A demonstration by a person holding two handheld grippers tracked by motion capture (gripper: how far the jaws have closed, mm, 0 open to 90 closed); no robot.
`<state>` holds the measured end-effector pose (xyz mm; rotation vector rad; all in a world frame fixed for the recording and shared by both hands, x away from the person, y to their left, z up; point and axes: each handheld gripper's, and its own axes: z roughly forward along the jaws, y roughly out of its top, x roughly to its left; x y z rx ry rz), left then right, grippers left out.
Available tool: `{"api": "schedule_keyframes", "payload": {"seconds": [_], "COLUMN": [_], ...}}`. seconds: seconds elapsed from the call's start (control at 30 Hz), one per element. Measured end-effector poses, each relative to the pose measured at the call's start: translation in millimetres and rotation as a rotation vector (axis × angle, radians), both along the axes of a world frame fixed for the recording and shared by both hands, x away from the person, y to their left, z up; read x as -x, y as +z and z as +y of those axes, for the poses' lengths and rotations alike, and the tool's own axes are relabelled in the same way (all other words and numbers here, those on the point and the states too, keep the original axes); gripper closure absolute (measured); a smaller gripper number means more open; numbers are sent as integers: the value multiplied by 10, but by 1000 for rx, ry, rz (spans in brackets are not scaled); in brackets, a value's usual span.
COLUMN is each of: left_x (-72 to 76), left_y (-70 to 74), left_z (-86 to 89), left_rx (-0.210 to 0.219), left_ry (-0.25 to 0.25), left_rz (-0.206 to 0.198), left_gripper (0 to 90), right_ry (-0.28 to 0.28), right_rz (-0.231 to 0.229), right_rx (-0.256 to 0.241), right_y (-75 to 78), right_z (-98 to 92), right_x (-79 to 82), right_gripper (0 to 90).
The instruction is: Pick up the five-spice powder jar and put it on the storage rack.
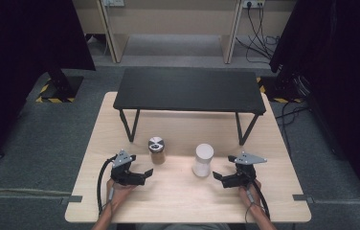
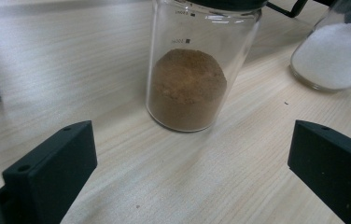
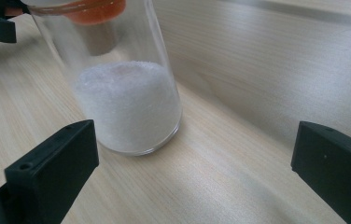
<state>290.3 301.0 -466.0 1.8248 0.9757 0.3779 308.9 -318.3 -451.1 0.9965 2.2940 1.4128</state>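
- While both tongs hang back with nothing in them, the jar of brown powder (image 2: 186,88) stands upright just ahead of the left tongs (image 1: 145,175), and the jar of white powder (image 3: 129,105) stands upright just ahead of the right tongs (image 1: 219,178), a little toward their left jaw.
- Both jars are tall, narrow glass on a smooth wooden surface (image 1: 183,201); my judgement is that a jaw arriving off-centre could nudge one over or skate it sideways, more likely on the right, where the jar sits off the middle of the gap.
- Glass may slip if pinched too high or too lightly, and the two jars stand near each other, so a tipped one might strike its neighbour.
- Left tongs: spread wide, released, touching nothing.
- Right tongs: spread equally wide, released, apart from the jar.
- Beyond the jars a low black bench (image 1: 190,89) stands on the surface.
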Motion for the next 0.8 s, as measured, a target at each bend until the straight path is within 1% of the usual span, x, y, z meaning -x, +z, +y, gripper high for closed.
{"api": "schedule_keyframes", "payload": {"seconds": [0.8], "left_x": [5], "left_y": [-2], "left_z": [1], "left_rx": [-1], "left_ry": [-3], "left_rz": [-4], "left_gripper": [1], "right_ry": [3], "right_rz": [6], "right_rx": [4], "right_y": [6], "right_z": [10], "right_x": [-18], "right_gripper": [8]}}
